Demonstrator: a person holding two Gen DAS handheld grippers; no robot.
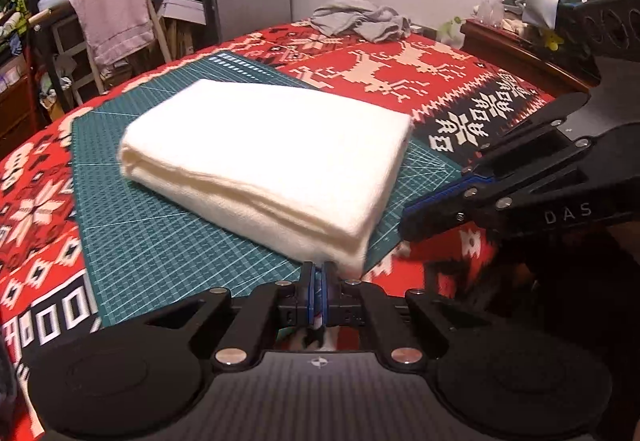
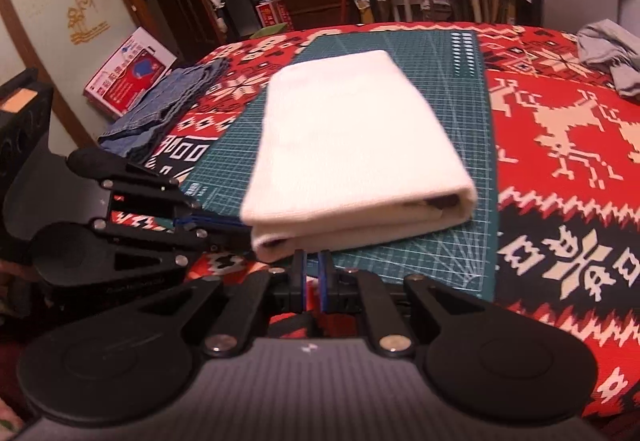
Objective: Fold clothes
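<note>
A cream cloth (image 1: 264,157) lies folded into a thick rectangle on the green cutting mat (image 1: 160,241). My left gripper (image 1: 319,271) is shut with nothing between its fingers, and its tips sit just short of the cloth's near corner. In the right wrist view the left gripper (image 2: 242,227) touches the near left corner of the cream cloth (image 2: 352,145). My right gripper (image 2: 313,261) hovers shut and empty just before the cloth's near edge. The left wrist view shows the right gripper (image 1: 406,219) beside the cloth's right corner.
A red patterned tablecloth (image 1: 400,73) covers the table. A crumpled grey garment (image 1: 360,19) lies at the far side and folded denim (image 2: 168,109) sits near the left edge. Shelves, a chair with a pink towel (image 1: 114,25) and boxes surround the table.
</note>
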